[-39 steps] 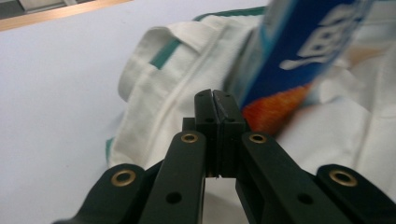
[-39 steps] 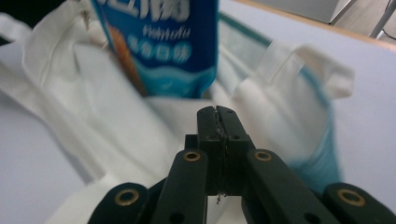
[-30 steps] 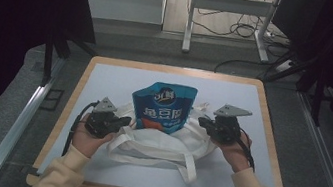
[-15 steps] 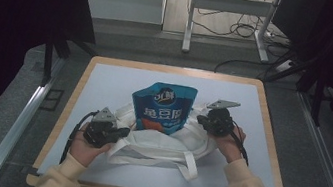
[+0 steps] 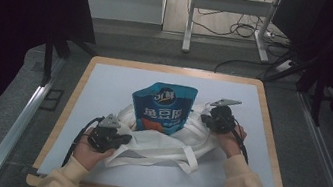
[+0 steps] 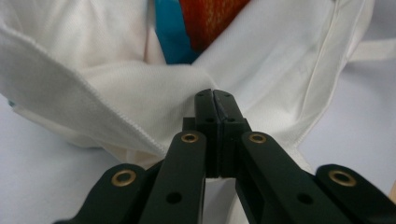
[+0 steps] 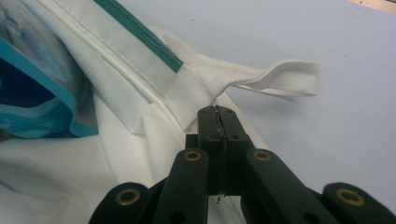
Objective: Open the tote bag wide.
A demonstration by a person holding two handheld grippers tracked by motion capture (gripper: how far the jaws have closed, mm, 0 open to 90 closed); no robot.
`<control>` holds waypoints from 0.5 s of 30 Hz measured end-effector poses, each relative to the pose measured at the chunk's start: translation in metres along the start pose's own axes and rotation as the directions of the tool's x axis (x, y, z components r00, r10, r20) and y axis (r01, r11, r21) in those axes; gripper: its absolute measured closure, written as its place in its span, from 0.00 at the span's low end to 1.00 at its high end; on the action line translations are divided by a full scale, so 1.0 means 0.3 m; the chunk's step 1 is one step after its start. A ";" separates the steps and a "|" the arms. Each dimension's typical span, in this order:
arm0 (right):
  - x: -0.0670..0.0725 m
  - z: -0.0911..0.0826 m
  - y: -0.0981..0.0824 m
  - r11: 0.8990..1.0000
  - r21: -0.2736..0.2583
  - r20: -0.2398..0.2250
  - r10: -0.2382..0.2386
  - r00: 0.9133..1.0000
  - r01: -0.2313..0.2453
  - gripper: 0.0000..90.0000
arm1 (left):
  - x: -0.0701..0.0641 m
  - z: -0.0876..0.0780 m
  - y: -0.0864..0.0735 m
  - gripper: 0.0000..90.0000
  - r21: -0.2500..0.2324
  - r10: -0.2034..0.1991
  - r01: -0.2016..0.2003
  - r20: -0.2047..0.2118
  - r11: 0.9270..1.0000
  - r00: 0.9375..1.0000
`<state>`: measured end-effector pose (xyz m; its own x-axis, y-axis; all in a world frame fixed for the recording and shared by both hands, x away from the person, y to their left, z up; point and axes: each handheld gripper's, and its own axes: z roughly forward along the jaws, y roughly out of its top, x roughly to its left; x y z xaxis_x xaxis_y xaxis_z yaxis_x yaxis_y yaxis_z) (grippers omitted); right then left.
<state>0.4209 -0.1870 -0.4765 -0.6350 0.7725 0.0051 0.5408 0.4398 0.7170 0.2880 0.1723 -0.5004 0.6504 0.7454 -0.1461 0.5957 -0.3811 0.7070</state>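
A blue pouch (image 5: 165, 107) stands partly inside a white cloth tote bag (image 5: 166, 146) in the middle of the mat. My left gripper (image 5: 124, 140) is at the bag's near left and is shut on a fold of its white cloth (image 6: 140, 88). The pouch's blue and orange print (image 6: 187, 28) shows just beyond that fold. My right gripper (image 5: 206, 119) is at the bag's far right, shut on the rim (image 7: 187, 88) by a green-edged seam. The pouch (image 7: 32, 93) lies to the left of it, and a handle loop (image 7: 285, 77) sticks out beyond it.
The bag's handles (image 5: 184, 157) trail toward the near edge. The pale mat (image 5: 106, 79) lies on a wooden-rimmed table (image 5: 269, 135). A metal frame and cables (image 5: 238, 13) stand on the floor beyond the table.
My left gripper has drawn the bag's edge toward the near side of the table. My right gripper has shifted slightly farther away, so the bag's mouth is stretched wider around the pouch.
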 end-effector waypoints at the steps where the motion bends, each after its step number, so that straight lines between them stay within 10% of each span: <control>1: -0.002 0.002 -0.001 1.000 0.002 0.002 -0.001 1.000 0.001 0.99 | 0.001 0.002 -0.003 1.00 0.004 -0.001 0.001 0.002 1.000 1.000; 15: -0.005 0.013 -0.012 1.000 -0.010 -0.002 0.012 1.000 -0.012 0.99 | 0.011 0.005 -0.001 1.00 -0.001 -0.012 0.012 0.011 1.000 1.000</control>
<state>0.4221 -0.1880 -0.4817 -0.6298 0.7766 0.0151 0.5429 0.4262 0.7236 0.2907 0.1740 -0.5021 0.6483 0.7439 -0.1622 0.6031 -0.3717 0.7058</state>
